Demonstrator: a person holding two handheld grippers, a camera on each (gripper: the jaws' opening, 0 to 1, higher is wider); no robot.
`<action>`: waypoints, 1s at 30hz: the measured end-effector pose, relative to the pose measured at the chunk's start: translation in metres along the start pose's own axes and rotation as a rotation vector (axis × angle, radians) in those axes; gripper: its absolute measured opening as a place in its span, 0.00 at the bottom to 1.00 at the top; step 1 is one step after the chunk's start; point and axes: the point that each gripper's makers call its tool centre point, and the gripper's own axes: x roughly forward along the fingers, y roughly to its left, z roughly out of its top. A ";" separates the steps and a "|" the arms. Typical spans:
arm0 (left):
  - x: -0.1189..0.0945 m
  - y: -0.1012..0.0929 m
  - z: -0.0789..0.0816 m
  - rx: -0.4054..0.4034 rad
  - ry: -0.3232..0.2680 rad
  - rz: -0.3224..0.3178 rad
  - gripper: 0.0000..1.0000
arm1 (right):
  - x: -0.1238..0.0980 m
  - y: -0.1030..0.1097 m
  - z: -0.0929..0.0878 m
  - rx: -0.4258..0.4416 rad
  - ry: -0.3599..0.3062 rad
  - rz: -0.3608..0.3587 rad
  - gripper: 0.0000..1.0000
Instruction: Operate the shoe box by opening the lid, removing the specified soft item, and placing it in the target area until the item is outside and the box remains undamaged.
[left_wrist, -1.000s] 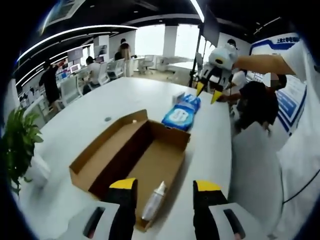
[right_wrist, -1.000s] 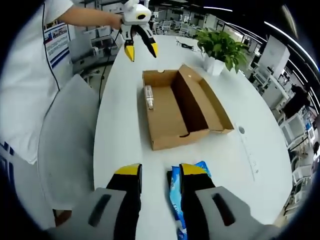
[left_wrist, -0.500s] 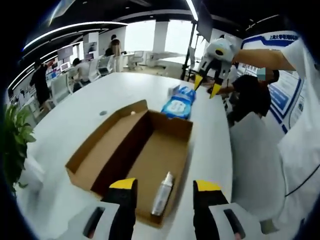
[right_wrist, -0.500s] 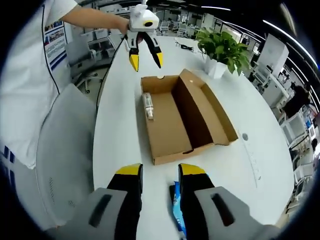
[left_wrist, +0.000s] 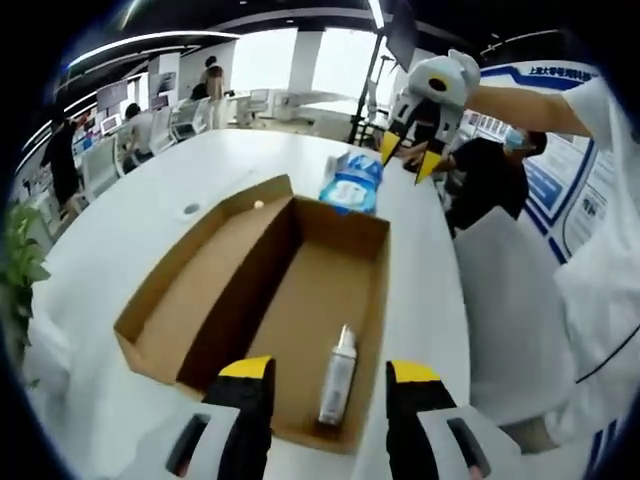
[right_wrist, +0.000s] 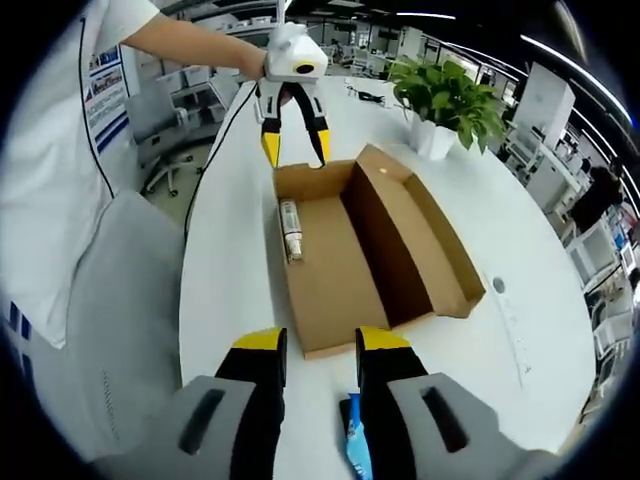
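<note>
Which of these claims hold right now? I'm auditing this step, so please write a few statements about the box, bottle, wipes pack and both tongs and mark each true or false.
1. The shoe box is open. True.
2. A small bottle lies inside the box. True.
3. The blue wipes pack is in the box. False: it lies on the white table beyond the box's far end.
4. The left tongs grip the bottle. False: they are open above it.
5. The right tongs are shut on the plant. False: they are open and empty.
</note>
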 end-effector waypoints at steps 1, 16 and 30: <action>0.003 0.003 -0.003 0.008 0.010 -0.012 0.45 | 0.003 0.000 0.001 0.002 -0.002 0.004 0.25; 0.035 0.003 -0.014 0.032 0.116 -0.161 0.45 | 0.028 -0.010 0.009 0.032 -0.012 0.047 0.23; 0.058 0.007 -0.043 0.136 0.268 -0.237 0.44 | 0.039 -0.016 0.014 0.052 -0.030 0.077 0.23</action>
